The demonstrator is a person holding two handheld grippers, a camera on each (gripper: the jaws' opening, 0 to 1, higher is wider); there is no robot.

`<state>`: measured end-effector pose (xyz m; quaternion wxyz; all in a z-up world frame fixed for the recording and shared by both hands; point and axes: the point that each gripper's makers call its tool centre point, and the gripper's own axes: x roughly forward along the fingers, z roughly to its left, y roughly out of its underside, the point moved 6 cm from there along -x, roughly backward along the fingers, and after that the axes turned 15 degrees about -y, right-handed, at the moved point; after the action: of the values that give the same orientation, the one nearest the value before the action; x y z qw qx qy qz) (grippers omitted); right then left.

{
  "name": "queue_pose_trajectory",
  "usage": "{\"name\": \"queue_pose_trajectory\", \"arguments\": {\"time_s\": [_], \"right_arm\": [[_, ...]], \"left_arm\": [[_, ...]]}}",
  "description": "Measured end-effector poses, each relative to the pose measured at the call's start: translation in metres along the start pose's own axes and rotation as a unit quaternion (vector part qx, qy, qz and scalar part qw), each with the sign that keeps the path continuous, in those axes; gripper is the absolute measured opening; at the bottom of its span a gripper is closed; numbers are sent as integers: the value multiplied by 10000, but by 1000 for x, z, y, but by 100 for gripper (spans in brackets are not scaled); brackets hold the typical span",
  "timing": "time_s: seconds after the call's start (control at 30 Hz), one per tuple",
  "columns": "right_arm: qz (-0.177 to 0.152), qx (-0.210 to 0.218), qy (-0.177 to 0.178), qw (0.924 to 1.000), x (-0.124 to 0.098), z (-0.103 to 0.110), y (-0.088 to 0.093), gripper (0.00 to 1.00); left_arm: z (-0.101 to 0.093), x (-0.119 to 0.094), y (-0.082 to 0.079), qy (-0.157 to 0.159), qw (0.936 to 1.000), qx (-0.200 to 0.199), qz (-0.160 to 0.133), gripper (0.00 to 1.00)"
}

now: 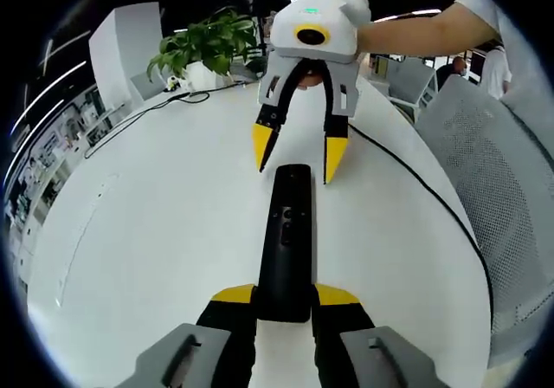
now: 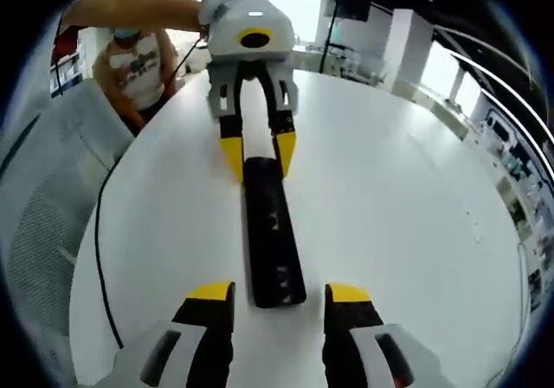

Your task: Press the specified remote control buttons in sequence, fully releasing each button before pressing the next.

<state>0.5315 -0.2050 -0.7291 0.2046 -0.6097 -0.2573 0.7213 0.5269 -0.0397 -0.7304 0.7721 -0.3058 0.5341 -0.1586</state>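
Remote (image 1: 288,241) on white table (image 1: 156,232), left jaws gripping it, right jaws wide, office bkgd.

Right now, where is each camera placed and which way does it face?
Left gripper view: rides the left gripper, shut on one end of the black remote; faces the right gripper and a forearm.
Right gripper view: rides the right gripper, open, astride the remote's other end; faces the left gripper.
Shared: remote, white table, black cable.
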Motion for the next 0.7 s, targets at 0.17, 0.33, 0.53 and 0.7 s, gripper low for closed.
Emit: {"name": "queue_pose_trajectory", "arguments": {"time_s": [0.17,0.33,0.53,0.7], "right_arm": [[-33,-34,-45,10000,3,0,0,36],[-87,-15,-55,9999,3,-2,0,33],[-159,5,-104,9998,3,-1,1,30],[-185,-20,-156,9997,3,0,1,27]], "left_arm": [[0,0,0,13,10000,-6,-30,23],[0,0,1,5,10000,-29,-93,23],[-1,-1,4,-39,9996,-108,-252,23],[-1,-1,4,-42,9994,-127,-310,23]]}}
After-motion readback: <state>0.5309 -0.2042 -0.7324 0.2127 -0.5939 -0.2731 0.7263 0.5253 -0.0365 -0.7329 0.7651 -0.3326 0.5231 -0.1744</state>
